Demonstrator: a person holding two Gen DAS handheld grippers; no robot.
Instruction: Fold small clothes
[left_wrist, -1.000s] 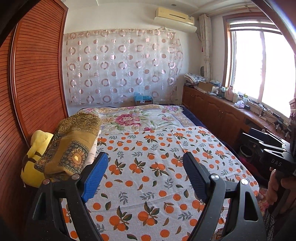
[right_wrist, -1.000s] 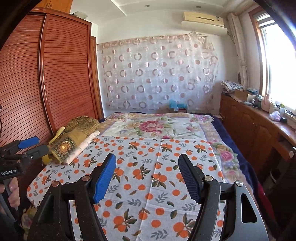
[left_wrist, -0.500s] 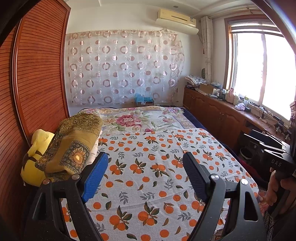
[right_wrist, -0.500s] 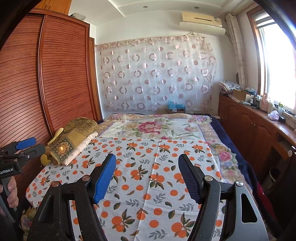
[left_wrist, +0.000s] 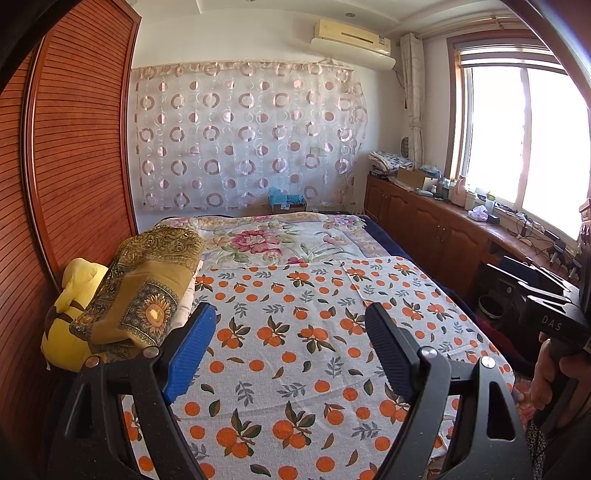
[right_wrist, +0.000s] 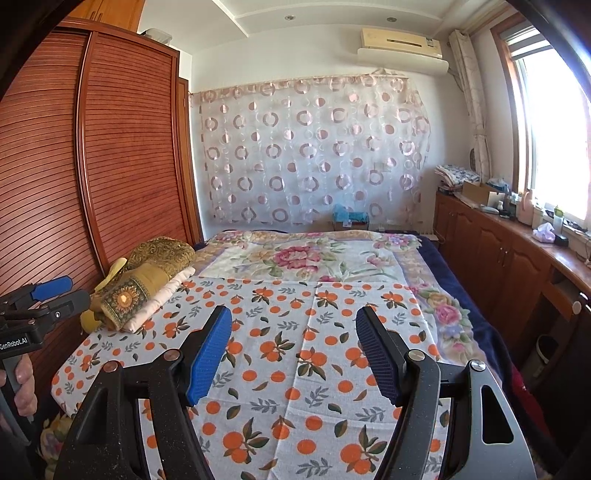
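Note:
A white cloth with an orange-fruit print (left_wrist: 295, 332) lies spread flat over the near half of the bed; it also shows in the right wrist view (right_wrist: 295, 332). My left gripper (left_wrist: 290, 325) is open and empty, held above the cloth's near part. My right gripper (right_wrist: 293, 328) is open and empty too, above the same cloth. The right gripper's body shows at the right edge of the left wrist view (left_wrist: 546, 310). The left gripper shows at the left edge of the right wrist view (right_wrist: 44, 299). No small garment can be made out.
A gold patterned folded textile (left_wrist: 147, 284) on a white pad and a yellow plush (left_wrist: 70, 314) lie at the bed's left edge by the wooden wardrobe (left_wrist: 66, 166). A floral sheet (left_wrist: 280, 243) covers the far half. Wooden cabinets (left_wrist: 443, 236) run under the window on the right.
Both cameras have tilted up and drawn back slightly, so more ceiling shows. Both grippers stay open; nothing on the bed has moved.

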